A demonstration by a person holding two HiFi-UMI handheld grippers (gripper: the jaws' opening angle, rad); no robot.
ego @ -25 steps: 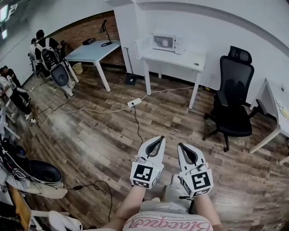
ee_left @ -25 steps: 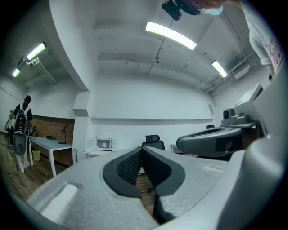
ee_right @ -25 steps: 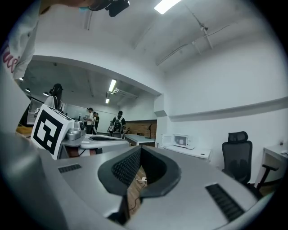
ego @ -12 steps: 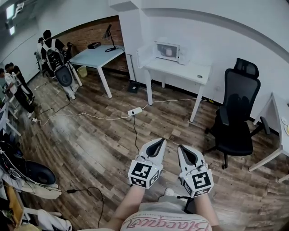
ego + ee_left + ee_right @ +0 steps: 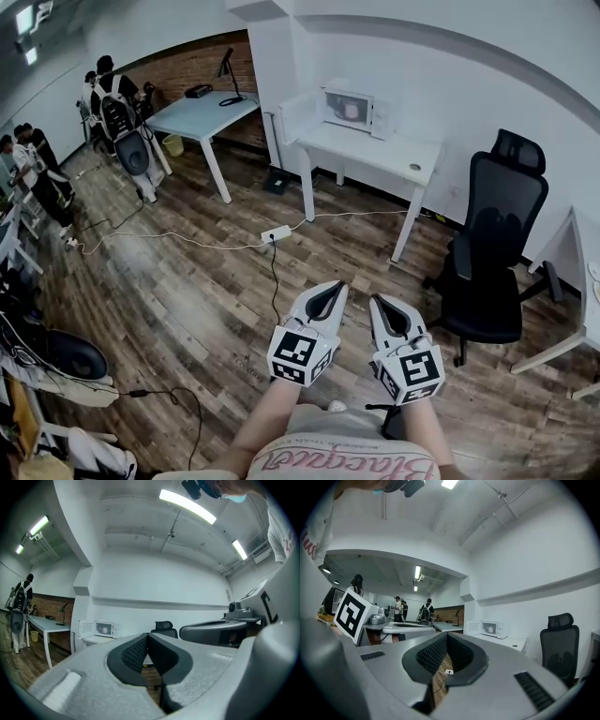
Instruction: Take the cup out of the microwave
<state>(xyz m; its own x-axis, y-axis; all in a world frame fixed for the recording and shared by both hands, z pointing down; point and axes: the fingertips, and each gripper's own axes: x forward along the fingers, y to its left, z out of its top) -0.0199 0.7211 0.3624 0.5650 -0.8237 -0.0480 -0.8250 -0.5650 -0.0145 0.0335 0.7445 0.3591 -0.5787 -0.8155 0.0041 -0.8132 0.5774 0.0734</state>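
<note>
A white microwave (image 5: 349, 110) stands on a white desk (image 5: 380, 155) against the far wall, its door (image 5: 294, 114) swung open to the left. Inside it a pale cup (image 5: 352, 112) shows faintly. The same microwave (image 5: 105, 629) appears small in the left gripper view, and the microwave (image 5: 492, 629) is also far off in the right gripper view. My left gripper (image 5: 336, 286) and right gripper (image 5: 377, 300) are side by side over the wooden floor, well short of the desk. Both are shut with nothing between the jaws and point level toward the desk.
A black office chair (image 5: 492, 244) stands right of the desk. A power strip (image 5: 278, 232) and its cable lie on the floor ahead. A second table (image 5: 197, 111) and several people (image 5: 112, 98) are at the back left. Another desk (image 5: 583, 246) is at the right edge.
The whole view has moved closer to the microwave desk, and the chair has shifted right in the picture. Both grippers stay shut and side by side.
</note>
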